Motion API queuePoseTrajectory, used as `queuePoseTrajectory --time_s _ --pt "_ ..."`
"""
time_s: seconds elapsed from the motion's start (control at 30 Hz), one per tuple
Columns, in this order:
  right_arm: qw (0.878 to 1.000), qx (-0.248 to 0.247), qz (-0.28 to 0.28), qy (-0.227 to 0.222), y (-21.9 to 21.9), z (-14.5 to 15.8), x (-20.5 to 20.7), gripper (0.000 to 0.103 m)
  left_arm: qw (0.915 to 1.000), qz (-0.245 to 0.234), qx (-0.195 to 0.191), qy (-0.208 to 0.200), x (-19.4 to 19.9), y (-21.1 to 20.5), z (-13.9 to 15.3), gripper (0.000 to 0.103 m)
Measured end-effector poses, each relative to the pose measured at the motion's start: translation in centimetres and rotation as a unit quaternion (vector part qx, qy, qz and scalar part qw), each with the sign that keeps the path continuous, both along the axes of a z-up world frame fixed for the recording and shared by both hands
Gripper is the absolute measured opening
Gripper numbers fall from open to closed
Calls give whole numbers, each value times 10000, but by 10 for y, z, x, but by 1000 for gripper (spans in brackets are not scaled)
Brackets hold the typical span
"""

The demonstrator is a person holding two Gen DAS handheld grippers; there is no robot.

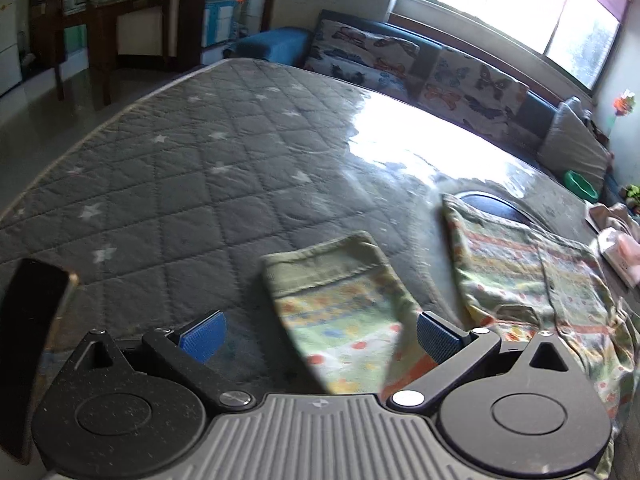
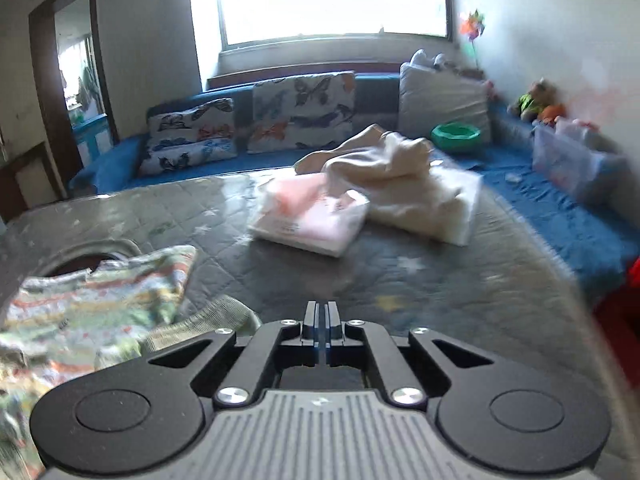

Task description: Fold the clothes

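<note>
Barely begun: patterned shirt (image 1: 528,276) spread on the bed (image 1: 192,168), sleeve (image 1: 340,292) out between the gaping left hand-held gripper (image 1: 320,338); right hand-held gripper (image 2: 320,320) closed, empty; cream pile (image 2: 400,184) unfolded.

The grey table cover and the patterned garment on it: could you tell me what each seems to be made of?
Grey table cover: probably quilted fabric under clear plastic, judging by stitched diamonds and a glossy glare. Patterned garment: soft knit, likely cotton, with a matte surface, limp folds and ribbed cuff.
</note>
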State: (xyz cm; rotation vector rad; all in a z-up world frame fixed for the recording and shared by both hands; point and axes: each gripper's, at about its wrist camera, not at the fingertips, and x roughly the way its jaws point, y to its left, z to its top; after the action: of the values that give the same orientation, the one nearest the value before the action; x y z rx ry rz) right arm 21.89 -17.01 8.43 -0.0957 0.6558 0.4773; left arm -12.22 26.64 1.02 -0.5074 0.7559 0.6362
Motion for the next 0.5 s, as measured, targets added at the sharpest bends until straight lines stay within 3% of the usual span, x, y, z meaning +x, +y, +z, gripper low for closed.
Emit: queuePoseTrajectory --time_s 0.13,0.27,0.37,0.5 --pt "9997 48 217 78 4 0 -3 30 9990 -436 -83 -74 21 -20 1 103" --pt "9990 115 336 289 20 -9 7 46 9939 -1083 -101 -183 44 -56 6 103" --pt "9982 152 403 426 34 -20 19 46 9859 -1635 -258 -234 64 -85 6 103" --pt "9969 150 522 570 50 -30 32 49 9685 -2460 -359 -160 95 -128 0 103"
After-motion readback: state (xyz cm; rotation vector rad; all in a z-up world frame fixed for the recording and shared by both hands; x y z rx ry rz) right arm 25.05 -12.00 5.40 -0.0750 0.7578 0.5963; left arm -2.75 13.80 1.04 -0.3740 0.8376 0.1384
